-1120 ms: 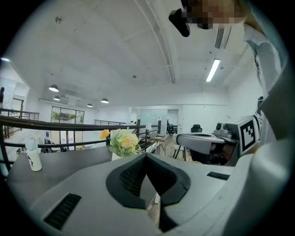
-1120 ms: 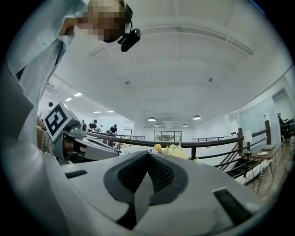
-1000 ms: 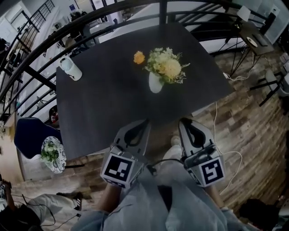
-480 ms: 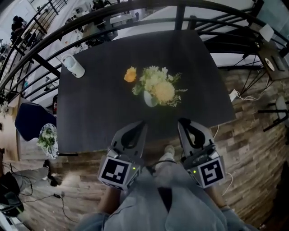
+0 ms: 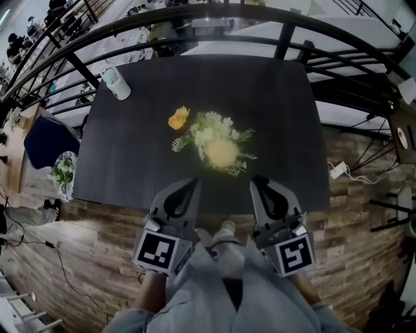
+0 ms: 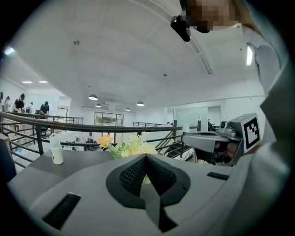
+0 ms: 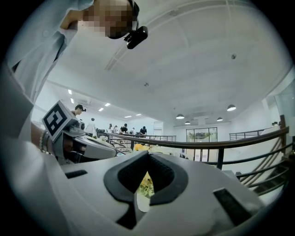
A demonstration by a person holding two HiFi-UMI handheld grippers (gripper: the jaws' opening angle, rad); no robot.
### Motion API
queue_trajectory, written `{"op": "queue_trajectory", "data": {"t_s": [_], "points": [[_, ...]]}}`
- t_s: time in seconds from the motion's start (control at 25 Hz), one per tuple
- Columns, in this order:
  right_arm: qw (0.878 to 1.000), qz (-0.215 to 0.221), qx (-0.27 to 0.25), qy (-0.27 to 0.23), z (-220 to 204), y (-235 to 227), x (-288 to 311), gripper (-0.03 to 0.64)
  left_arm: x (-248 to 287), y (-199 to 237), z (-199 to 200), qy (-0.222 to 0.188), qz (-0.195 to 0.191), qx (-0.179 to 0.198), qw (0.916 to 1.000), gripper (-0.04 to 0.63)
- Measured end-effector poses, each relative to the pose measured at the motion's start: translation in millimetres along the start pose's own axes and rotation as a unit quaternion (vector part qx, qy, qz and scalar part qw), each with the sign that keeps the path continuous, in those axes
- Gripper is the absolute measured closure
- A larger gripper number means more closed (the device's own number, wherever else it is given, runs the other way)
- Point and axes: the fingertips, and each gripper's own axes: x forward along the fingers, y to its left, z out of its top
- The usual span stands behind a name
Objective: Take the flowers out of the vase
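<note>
"One bunch, is it?"

"One bunch of flowers [image 5: 218, 140], pale and yellow. It stands in the white vase [image 5: 201, 155] near the middle of the dark table [image 5: 286, 110], with an orange bloom [image 5: 178, 118] just beside it on the far-left side. None of them is out yet."

"And your tongs?"

"I have the left gripper [image 5: 191, 183] and the right gripper [image 5: 259, 181] side by side at the table's near edge, well short of the vase. Both are pinched together on nothing. I judge they are held level and aimed at the bunch so that each gripper view frames it along the jaws. They will have to spread before they can take a stem."

"Anything in the way?"

"A white bottle [image 5: 117, 83] sits at the far-left corner, well apart, and the railing [image 5: 214, 14] runs behind the table. My worry is that the vase tips if I pull the stems sideways rather than up."
</note>
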Motion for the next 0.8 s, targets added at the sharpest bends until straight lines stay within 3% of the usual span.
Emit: {"op": "queue_trajectory", "data": {"t_s": [0.4,0.56,0.8], "points": [[0.999,0.031,0.005,0.007,-7,-4,26,0.600,5,12,-5,0.018,0.029,0.001,0.9994,0.597],[0.999,0.038,0.006,0.005,-6,-2,39,0.507,11,22,-4,0.014,0.029,0.003,0.9995,0.597],[0.998,0.045,-0.033,0.023,-4,6,65,0.377,17,43,-6,0.013,0.025,0.005,0.9996,0.597]]}}
